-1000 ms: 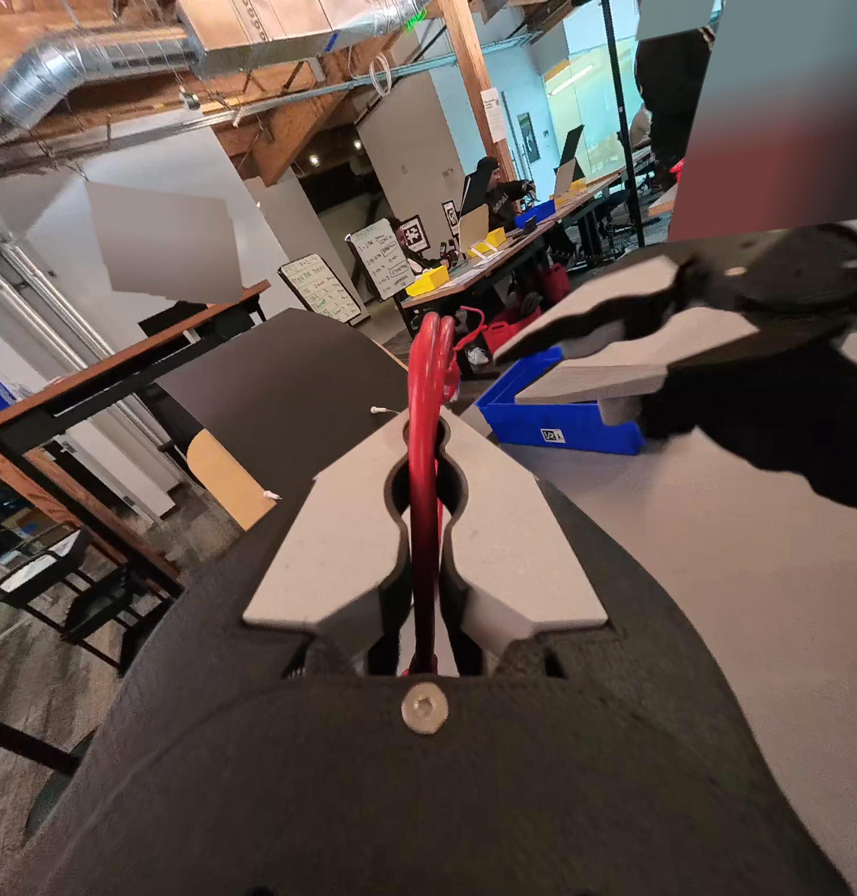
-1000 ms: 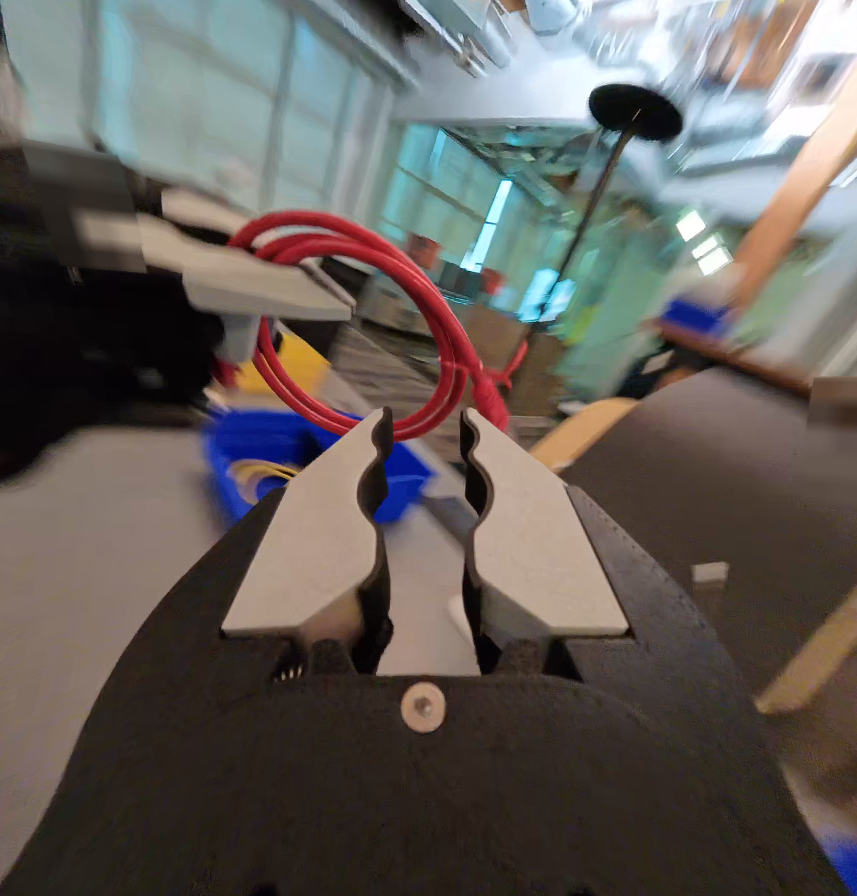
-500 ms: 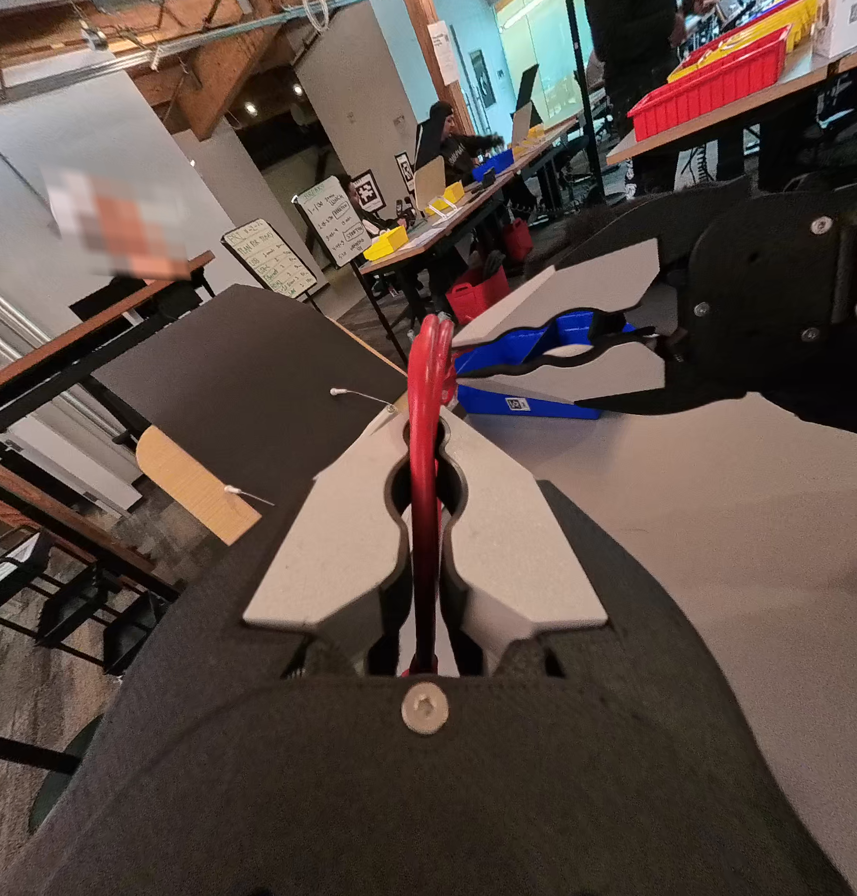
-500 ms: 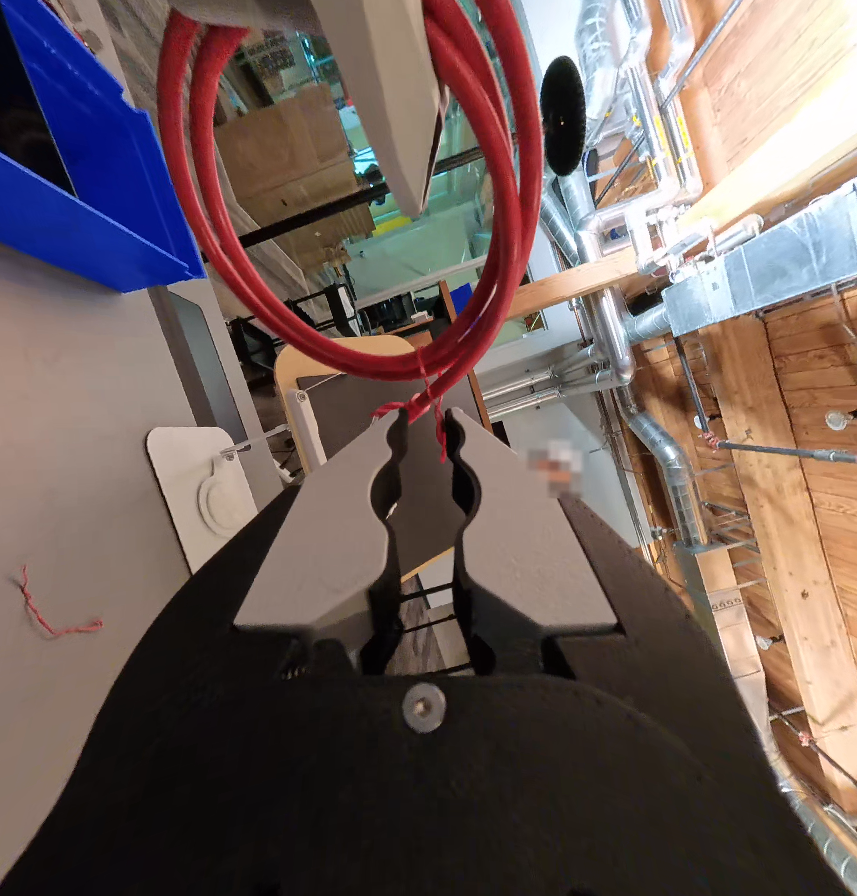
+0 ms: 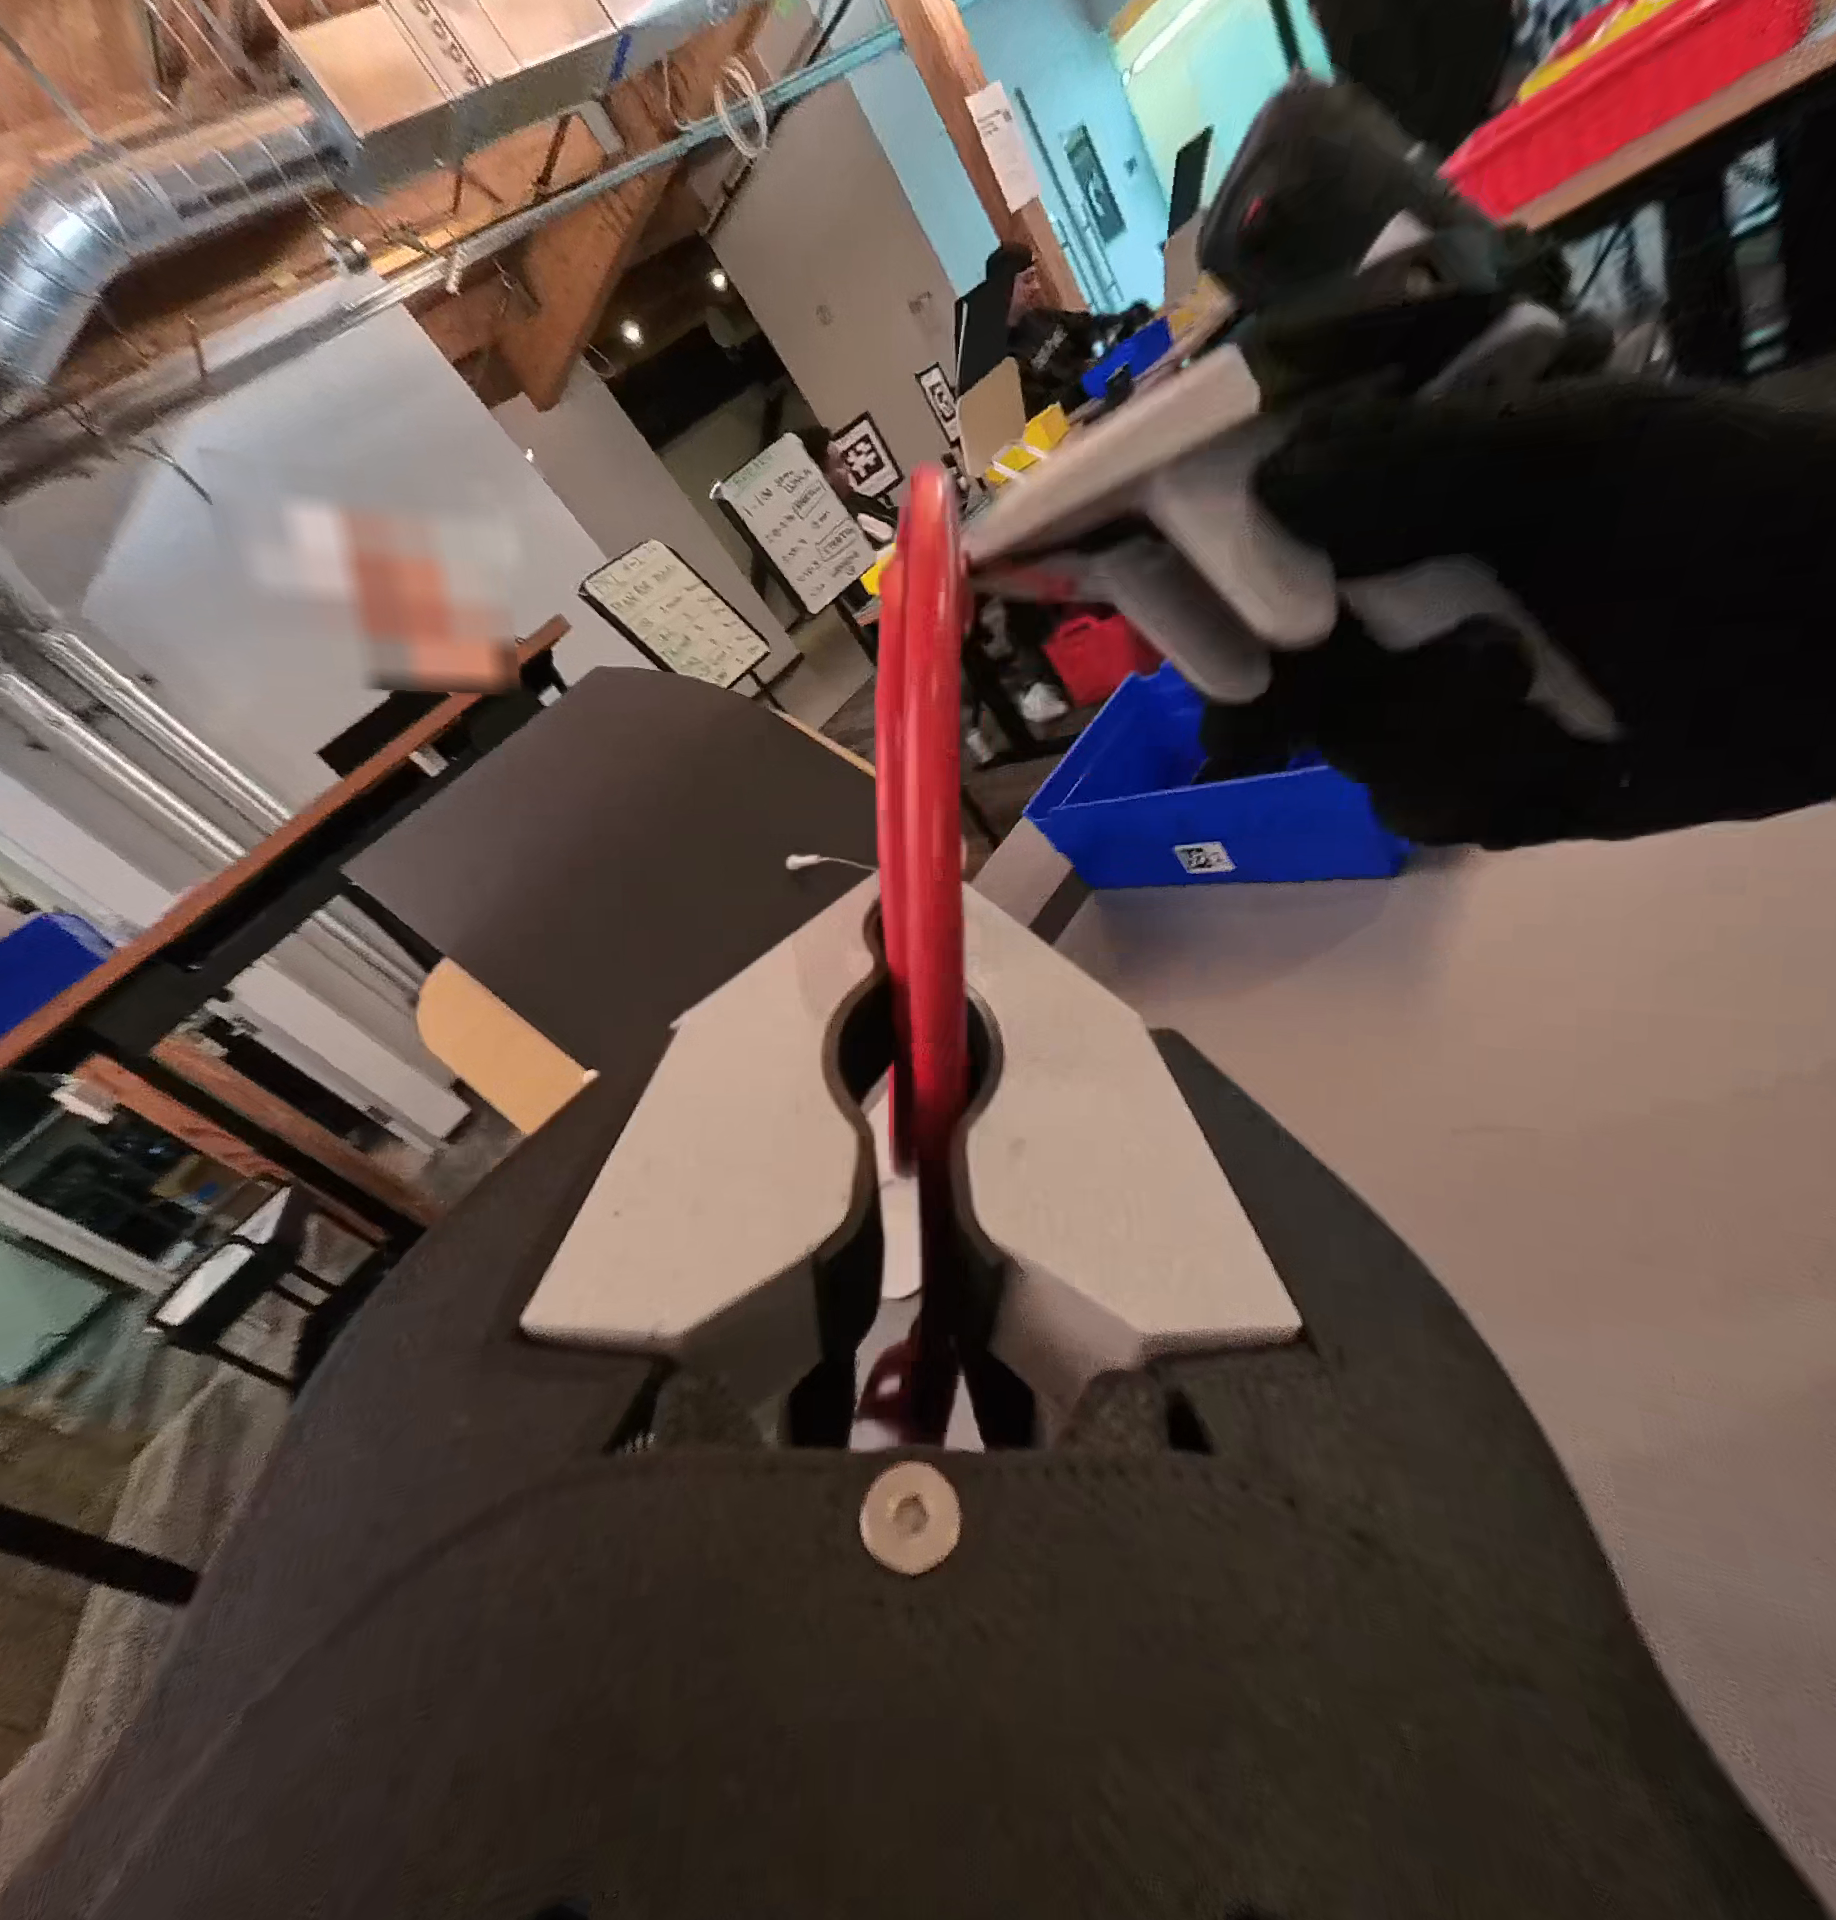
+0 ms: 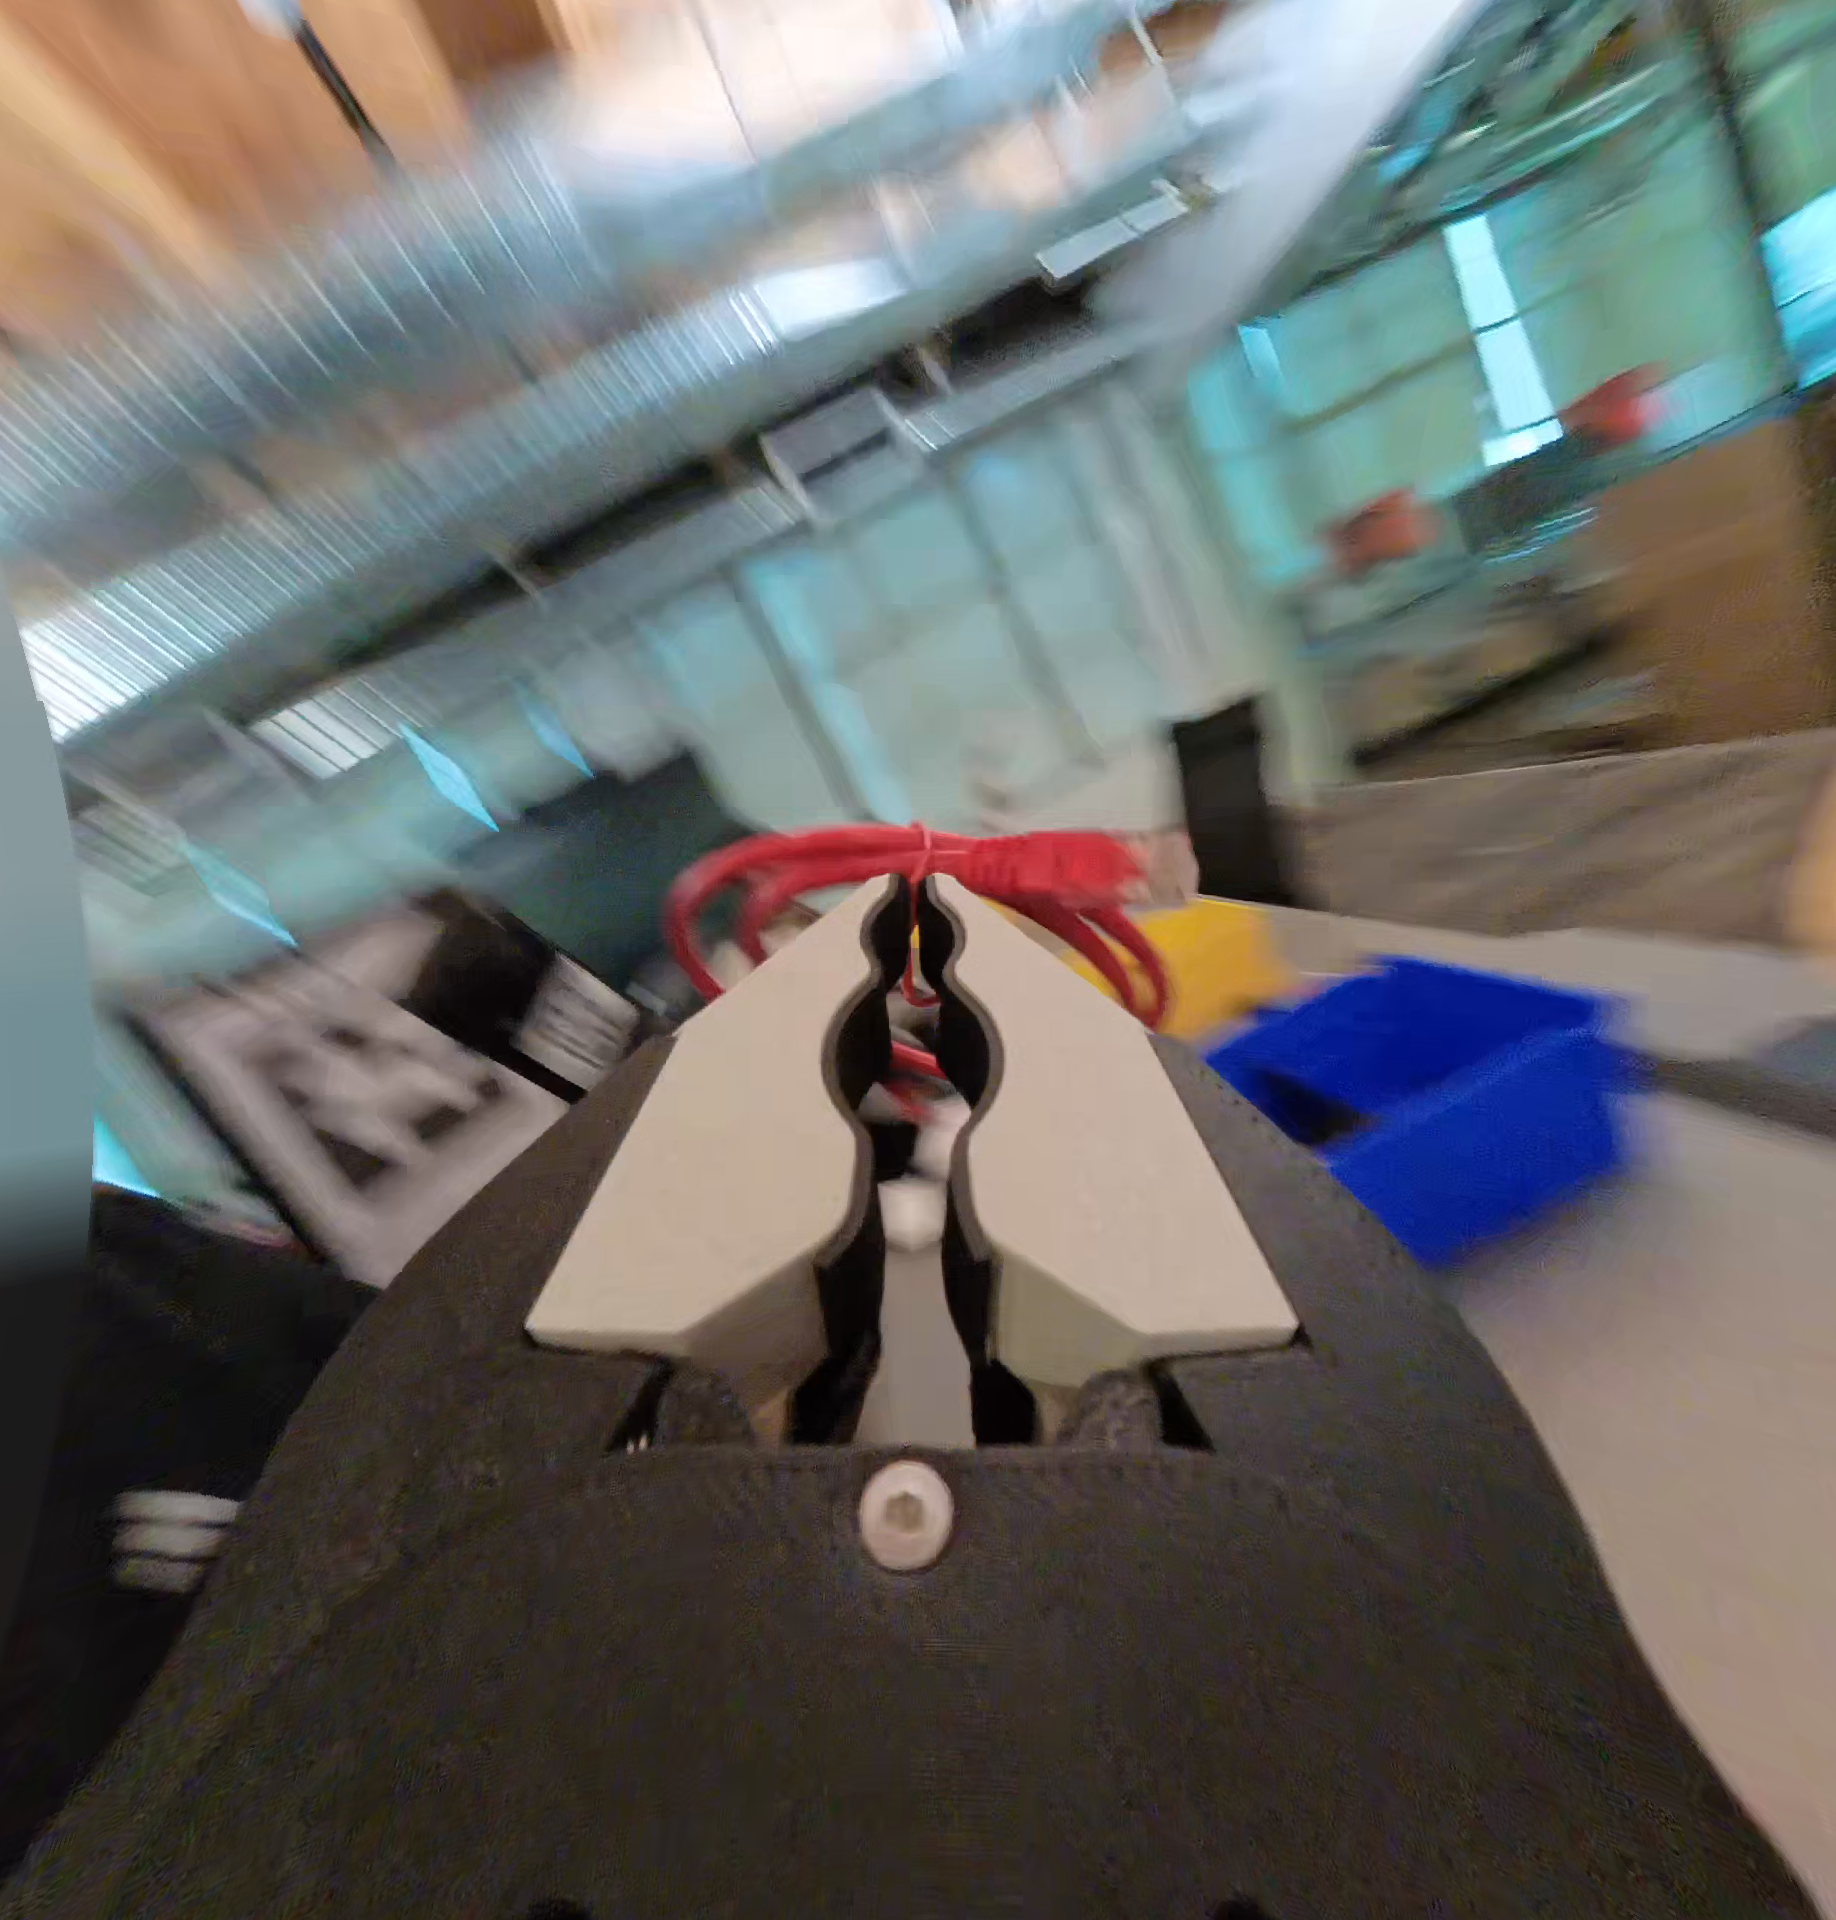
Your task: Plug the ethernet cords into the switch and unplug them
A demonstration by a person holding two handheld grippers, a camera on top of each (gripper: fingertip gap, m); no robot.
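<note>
- The left gripper [image 5: 919,997] holds the coiled red ethernet cord [image 5: 919,727] above the grey counter [image 5: 1516,1091], jaws shut on the loops.
- At the coil's far edge, the right gripper [image 6: 914,894] has its jaws pinched nearly shut on the thin twist tie [image 6: 919,847] binding the coil beside the plug [image 6: 1059,862].
- Beyond the coil, a blue bin [image 5: 1205,821] sits on the counter; no switch shows.
- The step looks preparatory: the tie must be pulled free next, without dropping the coil.
</note>
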